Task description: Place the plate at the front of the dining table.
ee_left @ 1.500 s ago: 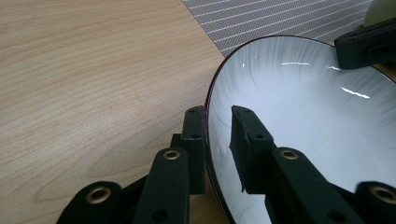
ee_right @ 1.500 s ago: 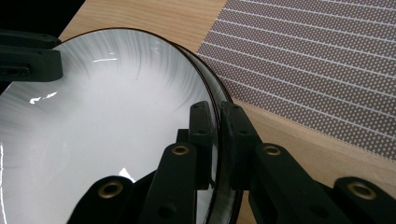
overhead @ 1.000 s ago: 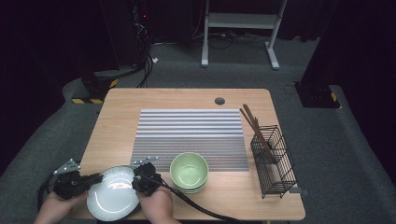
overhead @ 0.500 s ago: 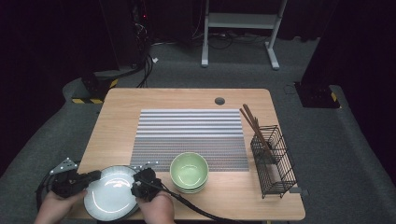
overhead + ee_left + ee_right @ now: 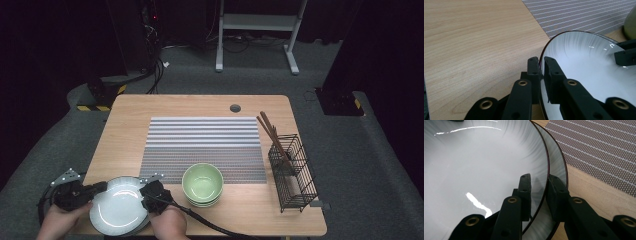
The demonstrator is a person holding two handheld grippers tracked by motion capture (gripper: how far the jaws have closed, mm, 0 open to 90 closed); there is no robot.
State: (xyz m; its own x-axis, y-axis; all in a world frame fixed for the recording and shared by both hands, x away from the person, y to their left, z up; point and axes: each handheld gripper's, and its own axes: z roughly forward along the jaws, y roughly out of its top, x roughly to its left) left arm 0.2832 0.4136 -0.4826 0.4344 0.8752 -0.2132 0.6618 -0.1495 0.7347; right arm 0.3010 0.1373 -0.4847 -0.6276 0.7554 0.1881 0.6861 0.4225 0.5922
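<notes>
The table (image 5: 200,107) carries a striped mat (image 5: 202,147), and the work is at its near left corner, where a stack of white plates sits between the two grippers. Compared with a second ago the top plate (image 5: 120,210) has slid slightly toward the near edge and the left, off the plate below (image 5: 556,160), whose rim shows beyond it in the right gripper view. That suggests the top plate is being separated and lifted from the stack, not yet carried away.

The left gripper (image 5: 95,189) is closed tight on the top plate's left rim; in its own view the jaws (image 5: 541,72) pinch the thin edge between them. The right gripper (image 5: 147,197) straddles the opposite rim: its jaws have just been closing, and in its view the rim runs between them with a visible gap at the inner pad, so the grip looks unfinished.

Right of the right jaws, a green bowl (image 5: 202,181) sits on a stack of like bowls; it looks empty. Farther right, well apart, a black wire basket (image 5: 295,175) holds brown chopsticks (image 5: 272,135) leaning out of its far end.
</notes>
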